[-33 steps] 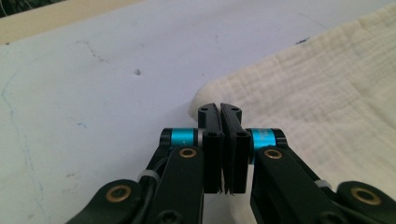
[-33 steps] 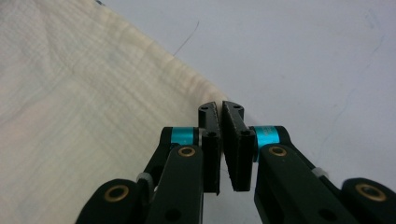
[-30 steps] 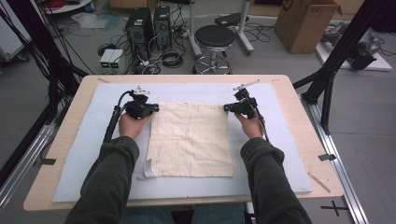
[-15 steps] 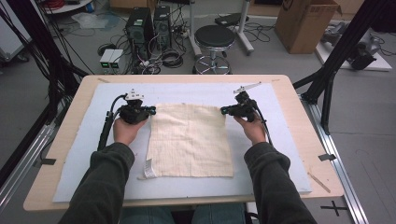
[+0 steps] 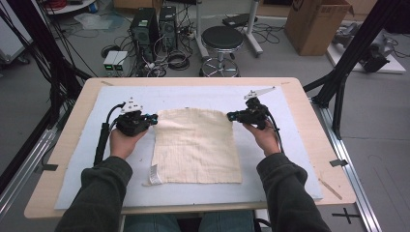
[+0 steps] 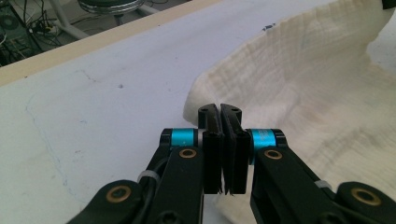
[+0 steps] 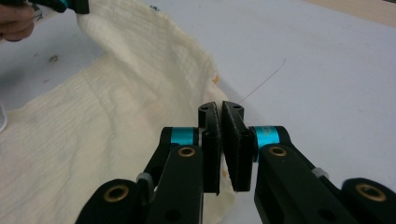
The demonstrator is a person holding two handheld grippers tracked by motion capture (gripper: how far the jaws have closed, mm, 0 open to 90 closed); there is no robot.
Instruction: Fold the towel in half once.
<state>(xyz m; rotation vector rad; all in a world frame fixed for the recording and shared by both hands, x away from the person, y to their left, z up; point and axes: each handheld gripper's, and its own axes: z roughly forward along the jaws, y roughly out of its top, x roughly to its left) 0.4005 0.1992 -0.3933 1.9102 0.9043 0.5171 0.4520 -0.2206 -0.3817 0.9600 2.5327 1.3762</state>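
Note:
A cream woven cloth (image 5: 198,145) lies spread on a pale blue mat (image 5: 285,164), with a small white label (image 5: 154,174) at its near left corner. My left gripper (image 5: 155,117) is shut on the cloth's far left corner. In the left gripper view the jaws (image 6: 220,108) meet with the cloth (image 6: 317,84) pinched between them and its edge lifted. My right gripper (image 5: 231,116) is shut on the far right corner. In the right gripper view the cloth (image 7: 116,93) runs into the closed gripper (image 7: 220,106), and the left gripper (image 7: 70,5) shows at the top left.
The mat covers a wooden table (image 5: 300,89). A thin wooden stick (image 5: 331,188) lies by the near right edge. Beyond the table stand a black stool (image 5: 222,38), computer towers (image 5: 150,24) with cables, and a cardboard box (image 5: 314,24). Black frame legs (image 5: 338,92) flank the table.
Both grippers have drawn a little toward the person and slightly up, taking the cloth's far corners with them. The left one also shifted outward to the left.

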